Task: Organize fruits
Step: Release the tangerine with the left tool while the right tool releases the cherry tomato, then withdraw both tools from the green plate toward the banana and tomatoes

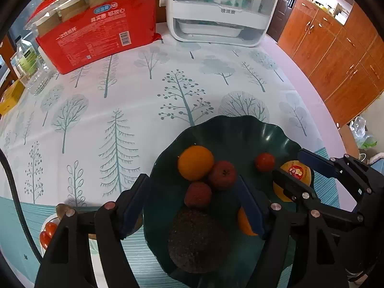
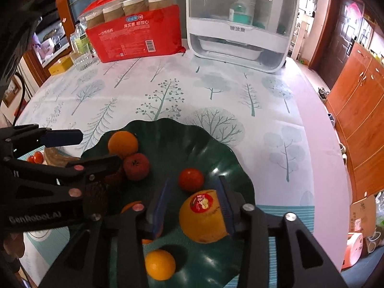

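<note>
Sitting at four o'clock in the dark green wavy bowl, a stickered yellow citrus lies between the right gripper's spread fingers. The left gripper hangs open above the avocado at eight o'clock.

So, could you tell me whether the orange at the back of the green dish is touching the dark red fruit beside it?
Touching. The left wrist view shows the orange pressed against the dark red fruit, no green dish visible between them.

I see orange wooden cabinets along the right wall, a dark door, and a tree-print bench.
</note>
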The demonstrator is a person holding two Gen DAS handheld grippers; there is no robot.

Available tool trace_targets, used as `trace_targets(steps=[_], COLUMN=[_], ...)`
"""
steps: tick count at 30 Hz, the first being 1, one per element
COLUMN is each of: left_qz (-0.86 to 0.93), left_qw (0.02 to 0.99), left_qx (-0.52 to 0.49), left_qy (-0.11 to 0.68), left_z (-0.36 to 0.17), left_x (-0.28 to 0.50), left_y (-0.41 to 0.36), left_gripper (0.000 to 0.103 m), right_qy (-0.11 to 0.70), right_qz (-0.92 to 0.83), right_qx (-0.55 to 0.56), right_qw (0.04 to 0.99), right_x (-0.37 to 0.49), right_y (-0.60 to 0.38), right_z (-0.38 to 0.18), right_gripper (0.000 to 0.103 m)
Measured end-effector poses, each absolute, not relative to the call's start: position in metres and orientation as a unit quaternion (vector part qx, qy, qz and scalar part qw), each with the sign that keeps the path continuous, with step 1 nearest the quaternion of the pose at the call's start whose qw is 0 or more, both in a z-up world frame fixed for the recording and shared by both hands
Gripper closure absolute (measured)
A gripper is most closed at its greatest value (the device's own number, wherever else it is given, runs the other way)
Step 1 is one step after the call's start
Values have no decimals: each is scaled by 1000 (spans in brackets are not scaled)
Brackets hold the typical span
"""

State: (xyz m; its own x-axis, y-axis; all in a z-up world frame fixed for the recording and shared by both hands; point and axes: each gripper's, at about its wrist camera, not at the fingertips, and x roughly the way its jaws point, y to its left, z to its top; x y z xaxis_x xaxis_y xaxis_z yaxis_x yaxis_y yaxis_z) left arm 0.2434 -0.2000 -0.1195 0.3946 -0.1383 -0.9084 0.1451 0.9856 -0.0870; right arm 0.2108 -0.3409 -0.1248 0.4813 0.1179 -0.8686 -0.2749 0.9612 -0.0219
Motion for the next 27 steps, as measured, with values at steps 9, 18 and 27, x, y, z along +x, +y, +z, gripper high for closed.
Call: trace_targets(steps=[9, 18, 27], left_qz=[-86, -90, -94], left_qw=[838, 842, 848], left_qx=[2, -1, -11], left_qy=[538, 532, 521], left_z=[-110, -96, -76], left_x=[231, 212, 180], left_y=[-197, -190, -168], left_gripper=[30, 30, 30], right_qy=[478, 472, 481], right_qz=[109, 108, 102], right_qx=[-97, -94, -82], right_qw=[866, 870, 867], right_x=[196, 177, 140], right_y=[-333, -323, -310], right_z=[-112, -98, -88], right_gripper=[58, 58, 58])
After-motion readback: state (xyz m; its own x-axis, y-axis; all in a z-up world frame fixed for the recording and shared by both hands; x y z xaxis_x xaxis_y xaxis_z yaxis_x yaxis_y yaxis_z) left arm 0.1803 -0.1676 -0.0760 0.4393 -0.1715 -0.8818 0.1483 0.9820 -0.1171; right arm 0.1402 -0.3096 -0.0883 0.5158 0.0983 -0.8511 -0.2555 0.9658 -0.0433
